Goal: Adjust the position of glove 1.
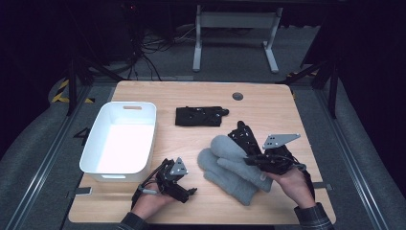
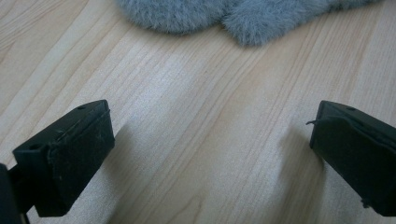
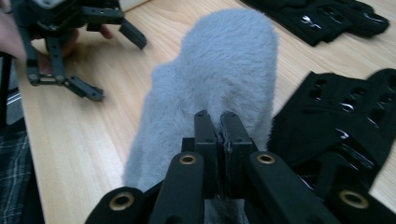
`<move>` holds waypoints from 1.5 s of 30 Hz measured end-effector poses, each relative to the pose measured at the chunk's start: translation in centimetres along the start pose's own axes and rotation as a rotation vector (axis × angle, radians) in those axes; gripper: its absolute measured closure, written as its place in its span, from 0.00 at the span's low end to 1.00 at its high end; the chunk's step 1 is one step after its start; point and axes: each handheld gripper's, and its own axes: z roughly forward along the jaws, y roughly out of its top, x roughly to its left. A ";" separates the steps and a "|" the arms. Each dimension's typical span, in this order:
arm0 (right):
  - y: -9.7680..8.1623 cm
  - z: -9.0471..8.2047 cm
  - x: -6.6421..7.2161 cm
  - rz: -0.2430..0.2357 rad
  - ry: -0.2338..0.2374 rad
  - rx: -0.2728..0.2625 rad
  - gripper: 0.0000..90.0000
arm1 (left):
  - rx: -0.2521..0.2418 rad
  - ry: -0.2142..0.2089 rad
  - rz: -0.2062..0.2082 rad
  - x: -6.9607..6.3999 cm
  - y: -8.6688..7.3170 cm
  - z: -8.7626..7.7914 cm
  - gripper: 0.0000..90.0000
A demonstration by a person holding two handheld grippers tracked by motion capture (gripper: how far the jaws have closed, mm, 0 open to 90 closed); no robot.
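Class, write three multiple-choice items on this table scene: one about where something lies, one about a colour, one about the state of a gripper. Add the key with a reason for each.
1. Where does the white bin stand on the table in the high view?
A. left side
B. right side
C. far middle

2. What colour are the fluffy mittens?
A. red
B. grey
C. yellow

3. How are the jaws of the left gripper?
A. shut on a mitten
B. shut on nothing
C. open over bare wood

Key: 1 A, the bin sits at the left edge; 2 B, the fur is grey; 3 C, the left gripper view shows the jaws wide apart with wood between them.
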 end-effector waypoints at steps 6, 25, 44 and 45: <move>0.5 0.7 1.3 -0.022 0.025 0.001 0.98 | 0.000 0.000 0.000 0.0 0.0 0.0 0.00; 0.3 3.5 2.9 -0.027 0.033 0.046 0.98 | 0.000 0.000 0.000 0.0 0.0 0.0 0.00; -0.5 0.4 1.2 -0.050 0.005 -0.017 0.99 | 0.010 0.012 -0.014 -0.2 0.1 -0.1 0.01; -0.8 -0.1 0.8 -0.047 -0.005 -0.020 1.00 | 0.013 0.012 -0.018 -0.2 0.2 -0.2 0.04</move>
